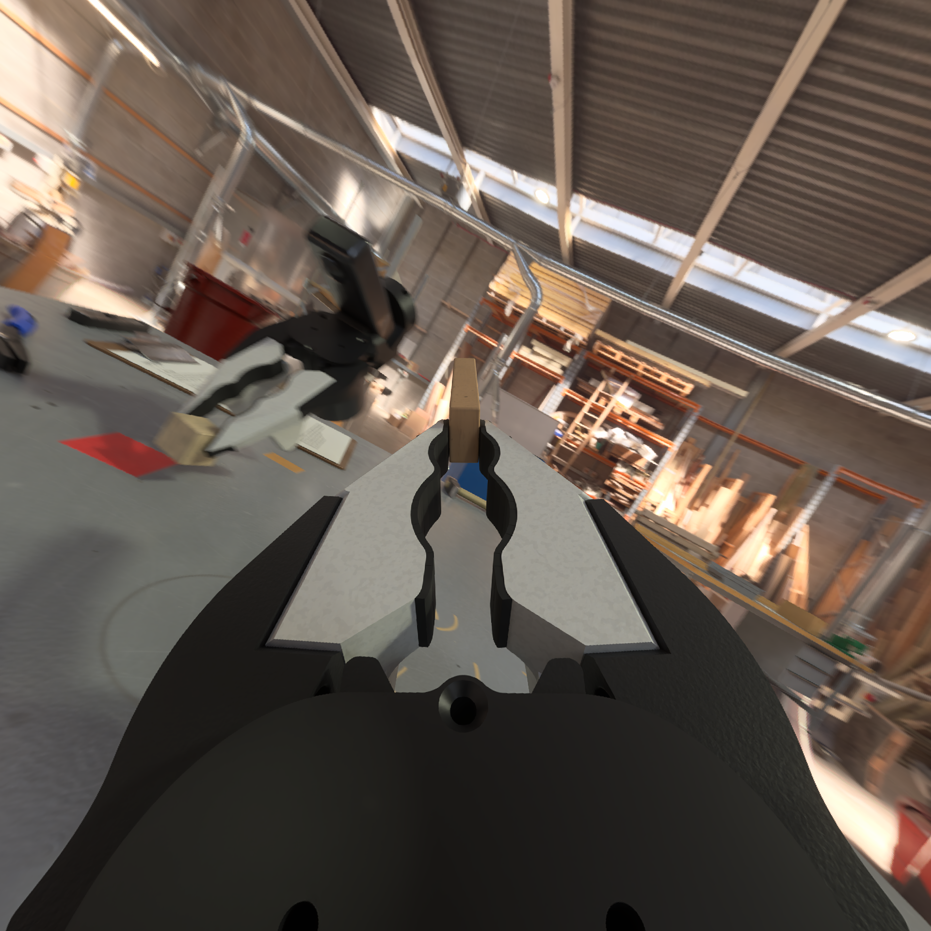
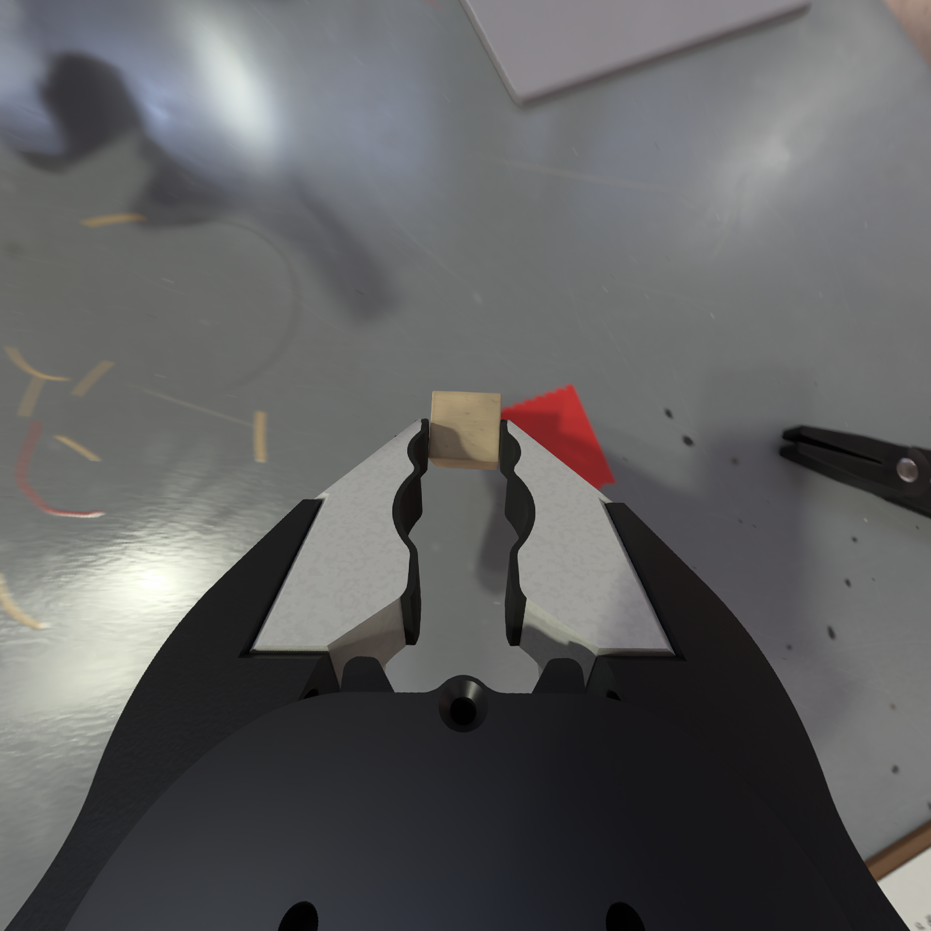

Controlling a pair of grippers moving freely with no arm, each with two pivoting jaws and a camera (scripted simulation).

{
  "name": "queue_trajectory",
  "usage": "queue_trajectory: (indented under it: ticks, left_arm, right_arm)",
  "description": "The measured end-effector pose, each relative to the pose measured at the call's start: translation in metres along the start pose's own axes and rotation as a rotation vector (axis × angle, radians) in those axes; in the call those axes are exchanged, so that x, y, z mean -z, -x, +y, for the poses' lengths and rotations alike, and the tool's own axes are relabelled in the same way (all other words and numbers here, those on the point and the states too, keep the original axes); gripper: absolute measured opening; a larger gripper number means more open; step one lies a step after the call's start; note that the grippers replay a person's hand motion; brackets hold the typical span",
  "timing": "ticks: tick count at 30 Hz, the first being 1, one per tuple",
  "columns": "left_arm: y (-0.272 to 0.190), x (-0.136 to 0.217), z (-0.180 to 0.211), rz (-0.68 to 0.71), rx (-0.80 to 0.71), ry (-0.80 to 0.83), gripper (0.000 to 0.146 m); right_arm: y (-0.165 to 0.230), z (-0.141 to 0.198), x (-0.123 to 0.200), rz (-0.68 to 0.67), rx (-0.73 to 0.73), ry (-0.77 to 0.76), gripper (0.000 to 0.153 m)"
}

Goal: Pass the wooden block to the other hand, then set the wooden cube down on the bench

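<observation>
In the left wrist view my left gripper (image 1: 463, 434) is shut on a thin tan wooden block (image 1: 464, 409) that stands upright between its tips, raised above the grey bench (image 1: 151, 544). In the right wrist view my right gripper (image 2: 464, 443) is shut on a pale wooden cube (image 2: 466, 434), low over the bench (image 2: 504, 252) beside a red patch (image 2: 567, 436). The left wrist view also shows the right gripper (image 1: 209, 430), blurred, with the cube (image 1: 184, 437) at the bench surface next to the red patch (image 1: 118, 453). I cannot tell whether the cube touches the bench.
A black plier-like tool (image 2: 856, 468) lies on the bench right of the cube. A pale flat board (image 2: 629, 45) lies farther off, and a clipboard with paper (image 1: 322, 438) lies behind the right gripper. A dark red bin (image 1: 211, 312) and timber racks (image 1: 629, 403) stand beyond the bench.
</observation>
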State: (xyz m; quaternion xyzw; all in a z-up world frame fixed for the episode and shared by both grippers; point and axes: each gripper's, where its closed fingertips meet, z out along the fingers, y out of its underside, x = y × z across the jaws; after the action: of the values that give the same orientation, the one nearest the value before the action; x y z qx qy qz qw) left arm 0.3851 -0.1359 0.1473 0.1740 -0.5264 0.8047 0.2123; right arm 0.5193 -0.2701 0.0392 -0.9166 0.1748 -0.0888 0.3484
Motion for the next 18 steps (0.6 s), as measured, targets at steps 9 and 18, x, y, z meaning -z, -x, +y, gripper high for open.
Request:
queue_trajectory:
  ticks: [9, 18]
  left_arm:
    - [0.011, 0.011, -0.017, -0.155, -0.153, -0.088, 0.01]
    - [0.011, 0.01, -0.014, -0.178, -0.208, -0.06, 0.01]
  right_arm:
    - [0.149, -0.027, 0.01, -0.221, 0.017, -0.126, 0.028]
    - [0.2, -0.002, -0.02, -0.228, 0.046, 0.027, 0.028]
